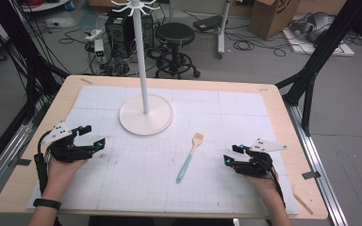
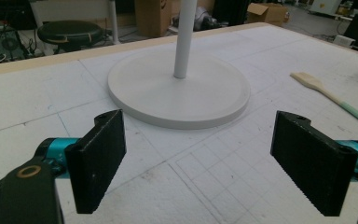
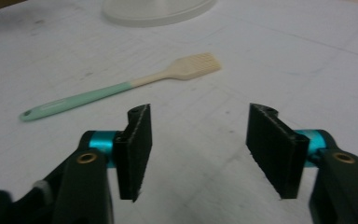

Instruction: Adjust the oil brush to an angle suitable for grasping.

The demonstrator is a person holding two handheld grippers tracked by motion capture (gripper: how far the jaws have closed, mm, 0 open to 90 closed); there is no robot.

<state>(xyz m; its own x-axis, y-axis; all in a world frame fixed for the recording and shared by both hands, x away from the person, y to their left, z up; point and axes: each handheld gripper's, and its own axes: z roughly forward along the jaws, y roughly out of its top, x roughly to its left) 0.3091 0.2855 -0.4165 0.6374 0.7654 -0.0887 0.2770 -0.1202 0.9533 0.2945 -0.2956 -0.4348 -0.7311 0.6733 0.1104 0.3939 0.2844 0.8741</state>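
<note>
A basting brush point(image 1: 189, 157) with a mint-green handle and cream head lies on the white mat point(image 1: 245, 113), head pointing away from me. It also shows in the right gripper view as the brush point(image 3: 121, 88) and at the right edge of the left gripper view as the brush point(image 2: 328, 95). My left gripper point(image 1: 93, 135) rests open at the mat's left, jaws wide apart and empty. My right gripper point(image 1: 233, 154) rests open at the mat's right, a short way right of the brush handle, nothing between its jaws. A white stand point(image 1: 145, 114) with a round base and tall pole stands at the mat's back centre.
The stand's round base point(image 2: 179, 88) lies just ahead of the left gripper. The wooden table edge point(image 1: 283, 108) frames the mat. Beyond the table are a black stool point(image 1: 175, 35), cables, a computer tower and cardboard boxes on the floor.
</note>
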